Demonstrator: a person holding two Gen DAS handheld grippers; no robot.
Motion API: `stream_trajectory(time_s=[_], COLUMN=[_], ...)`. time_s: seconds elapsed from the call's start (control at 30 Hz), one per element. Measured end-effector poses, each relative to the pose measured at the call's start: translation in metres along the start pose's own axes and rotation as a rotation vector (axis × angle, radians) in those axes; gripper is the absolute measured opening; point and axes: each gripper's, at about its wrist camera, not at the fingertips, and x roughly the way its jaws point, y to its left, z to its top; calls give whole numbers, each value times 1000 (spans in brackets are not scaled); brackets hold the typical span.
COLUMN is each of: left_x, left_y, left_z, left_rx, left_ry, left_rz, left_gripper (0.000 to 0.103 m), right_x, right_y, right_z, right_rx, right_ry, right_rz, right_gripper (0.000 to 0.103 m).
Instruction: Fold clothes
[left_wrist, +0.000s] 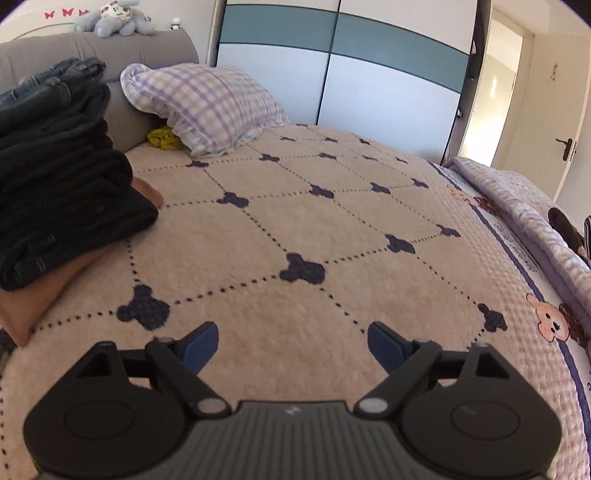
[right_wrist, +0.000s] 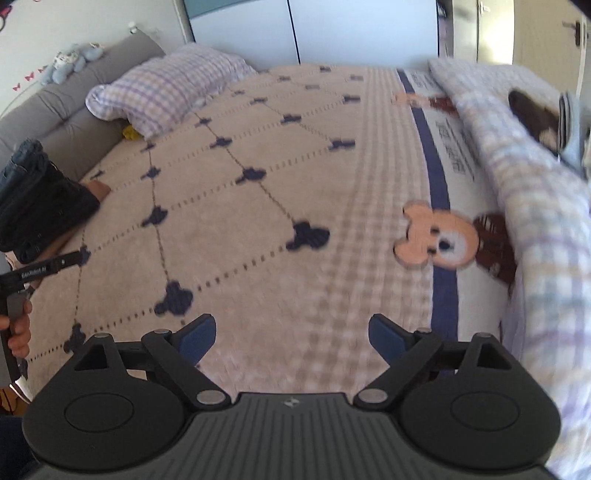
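A stack of folded dark clothes lies at the left of the bed, with blue jeans on top and a brown garment underneath. The right wrist view shows the same stack at far left. A dark brown garment lies with something pale blue on the plaid quilt at the right. My left gripper hovers open over the bare beige bedspread, holding nothing. My right gripper is also open and empty, nearer the quilt.
A plaid pillow and a yellow cloth sit by the grey headboard, which carries a plush toy. A wardrobe and an open door stand beyond the bed. A hand grips the other tool's handle.
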Motion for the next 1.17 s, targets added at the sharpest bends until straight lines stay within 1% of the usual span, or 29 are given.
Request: stream_trajectory(time_s=[0.07, 0.13, 0.17, 0.2, 0.23, 0.27, 0.3, 0.37, 0.4, 0.47, 0.53, 0.57, 0.63, 0.67, 0.77, 0.9, 1.0, 1.1, 1.17], left_x=[17, 31, 37, 42, 46, 50, 54, 67, 73, 80, 86, 90, 96, 98, 97, 97, 97, 97, 97], left_y=[-11, -21, -25, -28, -30, -33, -35, -39, -40, -42, -47, -50, -58, -62, -63, -62, -61, -60, -60], left_z=[-15, -28, -33, -36, -39, -41, -43, -47, -48, -48, -44, -43, -44, -45, -49, -49, -49, -49, -49], left_rx=[24, 59, 76, 92, 107, 121, 136, 155, 154, 134, 115, 118, 144, 162, 169, 160, 157, 151, 150], left_ry=[32, 38, 35, 27, 16, 4, -9, -13, -14, -42, -54, -51, -39, -38, -53, -52, -54, -54, -55], left_rz=[4, 19, 26, 30, 30, 29, 28, 36, 43, 54, 56, 59, 74, 90, 98, 92, 89, 84, 83], left_gripper=[89, 89, 89, 90, 90, 92, 95, 95, 95, 99, 103, 103, 103, 103, 103, 103, 103, 103, 103], right_x=[36, 64, 79, 90, 102, 113, 117, 134, 140, 157, 170, 175, 181, 182, 179, 179, 178, 177, 177], right_y=[-12, -18, -20, -21, -23, -24, -22, -10, -5, 10, 25, 35, 44, 44, 39, 43, 46, 43, 44], right_z=[-24, -46, -54, -60, -66, -72, -71, -60, -51, -37, -27, -24, -22, -20, -20, -24, -31, -33, -33], right_rx=[35, 62, 79, 86, 94, 100, 84, 55, 35, -36, -73, -83, -78, -49, 59, 67, 54, 77, 69], right_ry=[41, 23, -1, -42, -84, -125, -174, -225, -236, -254, -246, -256, -266, -268, -265, -270, -284, -294, -291], right_rz=[-22, -64, -81, -101, -121, -142, -161, -223, -245, -226, -198, -232, -291, -304, -307, -331, -328, -306, -314], right_gripper=[93, 93, 93, 93, 96, 99, 103, 103, 103, 103, 103, 103, 103, 103, 103, 103, 103, 103, 103])
